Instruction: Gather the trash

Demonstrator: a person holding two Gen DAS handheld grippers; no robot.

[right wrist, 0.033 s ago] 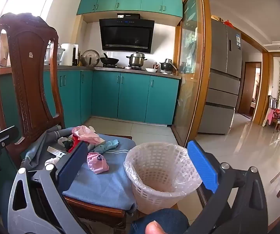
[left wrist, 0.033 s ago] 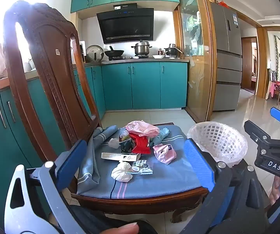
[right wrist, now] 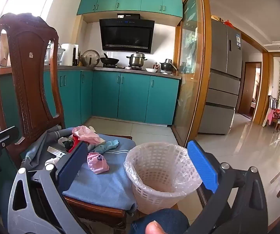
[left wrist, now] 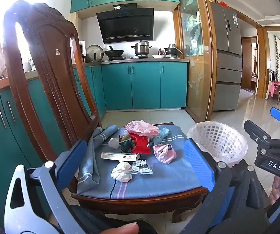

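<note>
Trash lies heaped on a chair seat covered by a blue cloth: a pink plastic bag, a red wrapper, a crumpled pink packet, a white tissue ball, a long flat box and a small printed sachet. My left gripper hovers open in front of the seat, nothing between its blue pads. A white lattice bin with a clear liner stands right of the chair. My right gripper is open above and before the bin, also holding nothing.
The chair's tall carved wooden back rises at the left. Teal kitchen cabinets and a stove with pots stand behind, a fridge to the right. A tiled floor spreads out on the right. A person's knee and thumb show below.
</note>
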